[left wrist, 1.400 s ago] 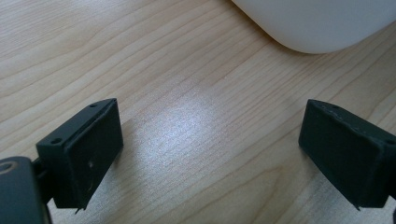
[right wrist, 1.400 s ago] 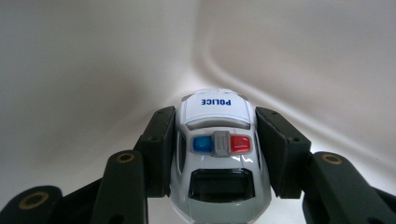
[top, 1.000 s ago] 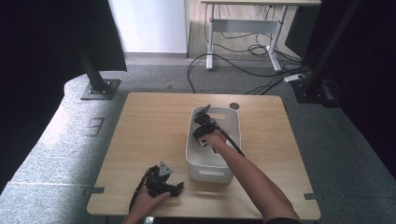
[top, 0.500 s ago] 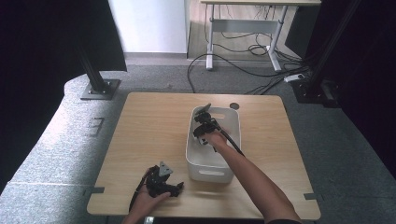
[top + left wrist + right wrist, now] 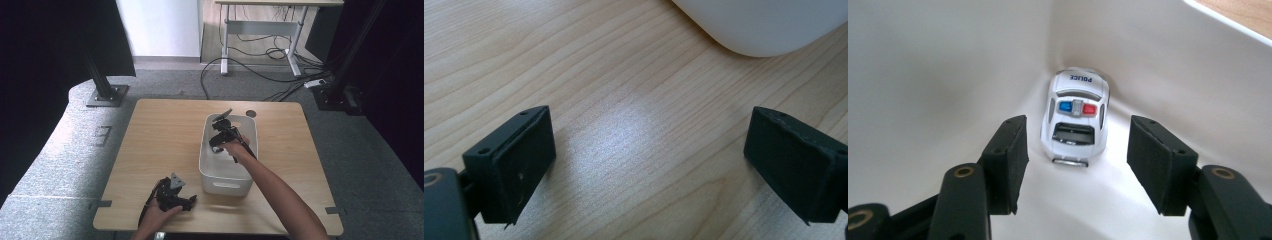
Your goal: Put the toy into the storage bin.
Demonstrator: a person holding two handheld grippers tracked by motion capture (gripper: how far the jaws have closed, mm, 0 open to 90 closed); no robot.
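Wooden counter holds a white bin, and the right hand-held gripper reaches down inside it with its jaws wide apart and nothing in them. Straight ahead, between the jaws, sits a toy police car in the bin's corner, its long side pointing away. The left hand-held gripper rests released outside the bin, much farther from the car.

Only readable text is "POLICE" in dark capitals on the white toy car, printed just above its blue and red roof lights, nothing else legible anywhere
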